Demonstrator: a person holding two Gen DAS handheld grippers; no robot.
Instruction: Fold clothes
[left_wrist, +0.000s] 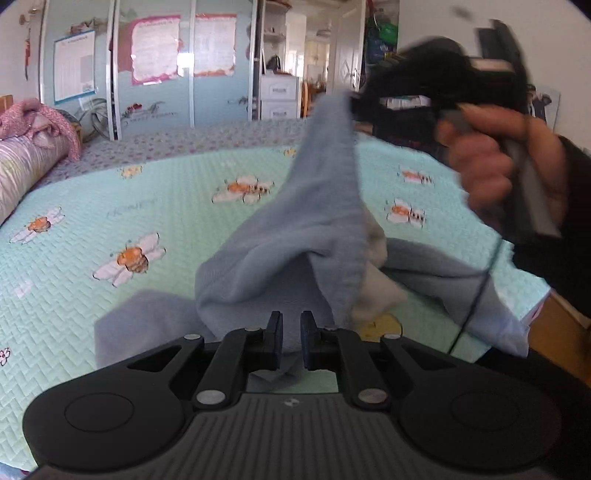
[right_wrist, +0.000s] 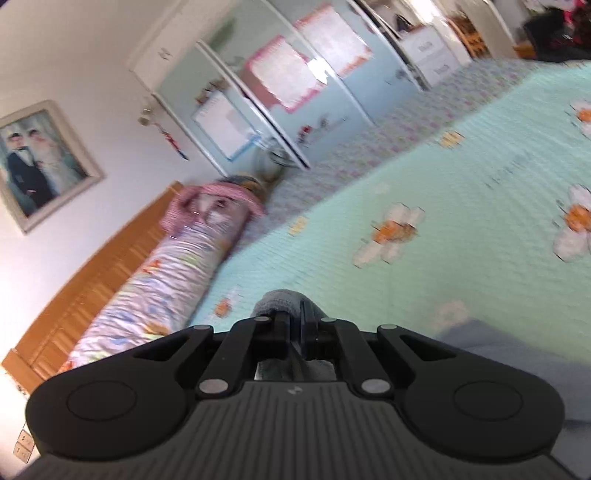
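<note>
Your right gripper (right_wrist: 292, 323) is clamped on a ribbed hem of the blue-grey knit garment (left_wrist: 295, 236), holding that edge raised above the bee-print quilt (left_wrist: 110, 206). The rest of the garment lies bunched on the quilt's near edge, partly draped over it. Your left gripper (left_wrist: 291, 330) has its jaws drawn nearly together just short of the bunched cloth; whether they pinch fabric cannot be told from either view.

Expect the knit to be soft, light and limp: it will sag and stretch between holds and keep no shape of its own. Take hold at hems or seams, where the cloth is thickest, and keep both holds level with the quilt.
</note>
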